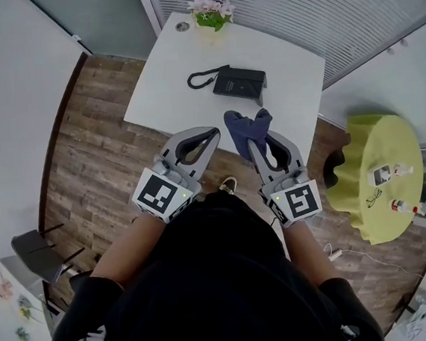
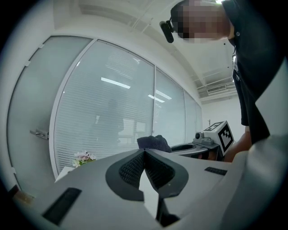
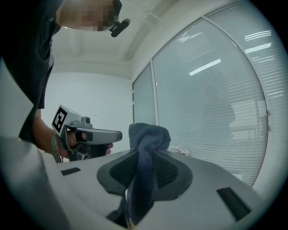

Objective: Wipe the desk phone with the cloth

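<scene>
Near the middle of the head view, the right gripper [image 3: 143, 155] is clamped on a dark blue crumpled cloth [image 1: 245, 125], which bunches out above its jaw tips. Left of it, the left gripper [image 2: 144, 157] has its jaws pressed together with nothing between them. Higher in the frame, a black desk phone with a coiled cord [image 1: 238, 82] lies on a white rectangular table [image 1: 167, 80]. Pink flowers with green leaves [image 1: 211, 10] stand at the table's top edge; their pot is too small to make out.
</scene>
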